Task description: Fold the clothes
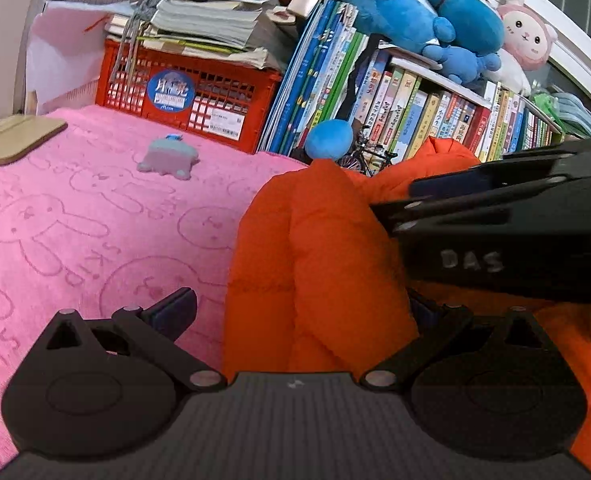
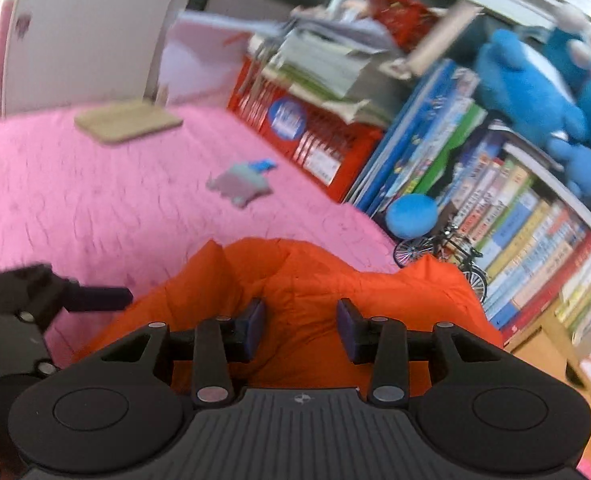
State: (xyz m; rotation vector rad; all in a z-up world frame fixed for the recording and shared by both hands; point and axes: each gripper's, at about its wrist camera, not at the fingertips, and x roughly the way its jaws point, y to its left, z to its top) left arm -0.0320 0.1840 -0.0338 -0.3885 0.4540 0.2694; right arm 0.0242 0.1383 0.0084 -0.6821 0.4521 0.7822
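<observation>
An orange puffy jacket (image 1: 315, 260) lies bunched on a pink rabbit-print blanket (image 1: 95, 220). In the left wrist view my left gripper (image 1: 301, 308) stands wide open astride a thick fold of the jacket. Its left finger is clear of the cloth and its right finger is half hidden behind it. My right gripper (image 1: 395, 200) reaches in from the right, just above the jacket. In the blurred right wrist view the right gripper (image 2: 301, 324) hovers over the jacket (image 2: 303, 272), jaws apart, with nothing pinched. One of the left gripper's fingers (image 2: 99, 299) shows at the left.
A grey toy (image 1: 167, 158) and a wooden board (image 1: 15, 136) lie on the blanket. Behind stand a red crate (image 1: 183, 92) stacked with papers, a bookshelf (image 1: 435, 120) topped with plush toys (image 1: 415, 12), a blue ball (image 1: 329, 138) and a small model bicycle (image 2: 443, 252).
</observation>
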